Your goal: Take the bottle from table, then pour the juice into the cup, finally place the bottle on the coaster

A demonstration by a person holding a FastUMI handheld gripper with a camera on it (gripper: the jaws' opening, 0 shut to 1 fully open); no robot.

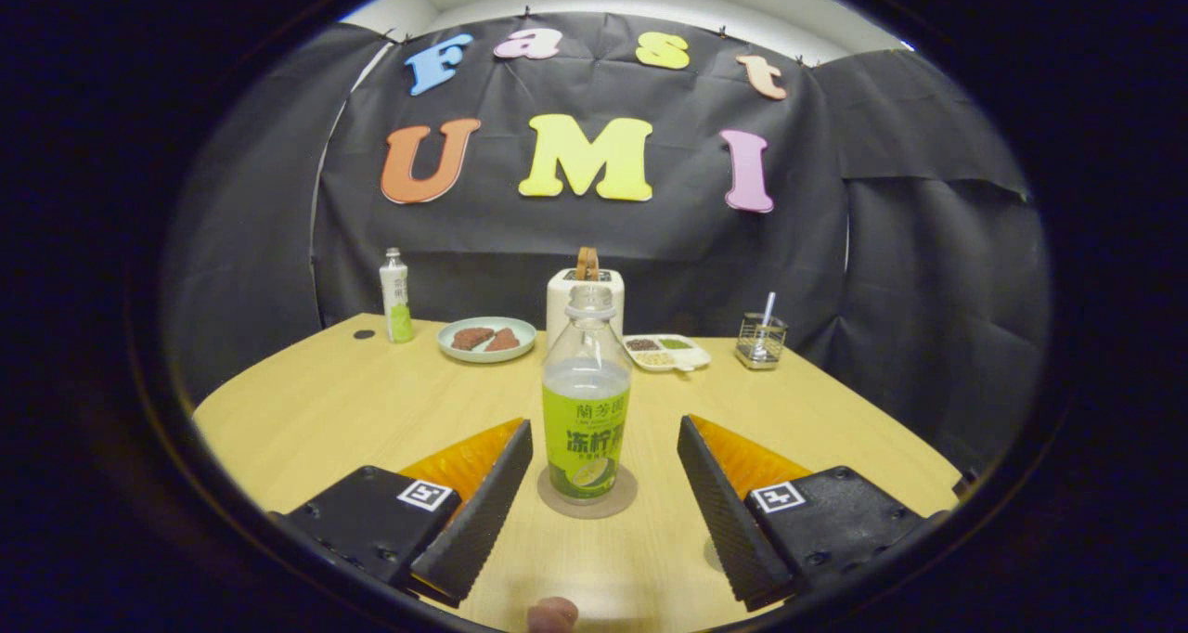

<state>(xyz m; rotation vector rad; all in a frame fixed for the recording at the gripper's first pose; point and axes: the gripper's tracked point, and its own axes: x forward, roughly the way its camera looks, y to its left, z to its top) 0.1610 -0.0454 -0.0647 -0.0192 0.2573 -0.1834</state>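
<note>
Your gripper [605,498] has its fingers spread wide, touching nothing. The bottle [587,401] stands upright between them, uncapped, resting on the round coaster [587,503]. By the look of it the placing step is finished, so your next move would be to back straight off without clipping the bottle. Behind the bottle stands a toaster [585,294], partly hidden. The cup cannot be made out, nor whether juice was poured.

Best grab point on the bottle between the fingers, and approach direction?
Grip the bottle on its labelled lower body, coming straight ahead at table level. It stands upright on the coaster, body wider than the neck. The claw is open, one finger each side, neither touching.
</note>
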